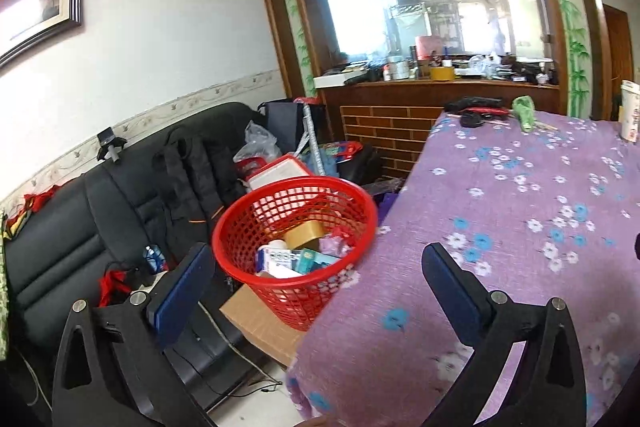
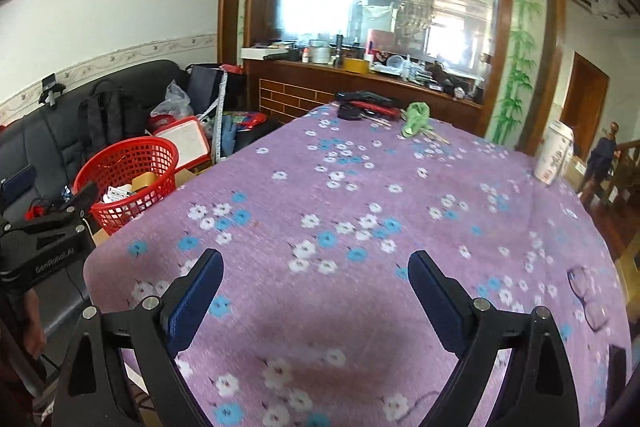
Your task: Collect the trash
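In the left wrist view, the left gripper (image 1: 316,263) is standing wide open with nothing between its blue pads, hanging over the gap where the table's (image 1: 520,211) near left edge meets the red mesh basket (image 1: 296,243). The basket is sitting on a cardboard box (image 1: 260,323) just beside the table, probably so trash can be dropped straight off the edge; boxes and a tape roll are already lying inside it. The black sofa (image 1: 80,235) is crowding its far side.

In the right wrist view, the right gripper (image 2: 316,279) is likewise gaping empty over the flowered tablecloth. Ahead, the middle of the table is lying bare, leaving free travel toward a crumpled green wrapper (image 2: 416,119) and a paper cup (image 2: 554,157) near the far edges. Eyeglasses (image 2: 588,297) are resting near the right edge.
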Demonstrator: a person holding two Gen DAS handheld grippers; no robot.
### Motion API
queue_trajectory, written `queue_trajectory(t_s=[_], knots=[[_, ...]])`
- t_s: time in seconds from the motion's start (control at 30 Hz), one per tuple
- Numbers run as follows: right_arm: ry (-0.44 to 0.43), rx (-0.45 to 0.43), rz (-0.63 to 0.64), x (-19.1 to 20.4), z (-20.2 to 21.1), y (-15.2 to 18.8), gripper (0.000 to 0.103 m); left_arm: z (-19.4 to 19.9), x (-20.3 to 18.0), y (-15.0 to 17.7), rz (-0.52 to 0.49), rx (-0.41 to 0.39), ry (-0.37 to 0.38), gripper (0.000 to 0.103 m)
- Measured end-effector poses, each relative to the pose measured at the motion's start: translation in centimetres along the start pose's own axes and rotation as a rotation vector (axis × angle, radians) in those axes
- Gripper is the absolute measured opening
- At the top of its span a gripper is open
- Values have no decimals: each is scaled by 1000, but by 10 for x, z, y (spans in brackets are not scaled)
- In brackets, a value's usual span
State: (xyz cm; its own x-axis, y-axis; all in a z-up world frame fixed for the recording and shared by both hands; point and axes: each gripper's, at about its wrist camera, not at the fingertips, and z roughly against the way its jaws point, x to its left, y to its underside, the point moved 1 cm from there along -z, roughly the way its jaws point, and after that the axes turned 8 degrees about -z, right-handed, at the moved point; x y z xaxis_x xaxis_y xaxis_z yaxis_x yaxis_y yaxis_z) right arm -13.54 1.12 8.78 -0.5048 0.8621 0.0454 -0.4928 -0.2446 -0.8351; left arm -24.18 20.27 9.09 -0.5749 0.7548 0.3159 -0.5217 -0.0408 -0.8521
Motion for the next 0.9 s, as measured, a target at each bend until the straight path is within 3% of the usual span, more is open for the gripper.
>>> queue_trajectory(t_s=[0.33,0.9], knots=[[47,-10,-15,-6,11,6,96,9,-24,8,-39,5,42,103],[65,22,9,6,1,9,96,0,-20,13,-9,20,65,103]])
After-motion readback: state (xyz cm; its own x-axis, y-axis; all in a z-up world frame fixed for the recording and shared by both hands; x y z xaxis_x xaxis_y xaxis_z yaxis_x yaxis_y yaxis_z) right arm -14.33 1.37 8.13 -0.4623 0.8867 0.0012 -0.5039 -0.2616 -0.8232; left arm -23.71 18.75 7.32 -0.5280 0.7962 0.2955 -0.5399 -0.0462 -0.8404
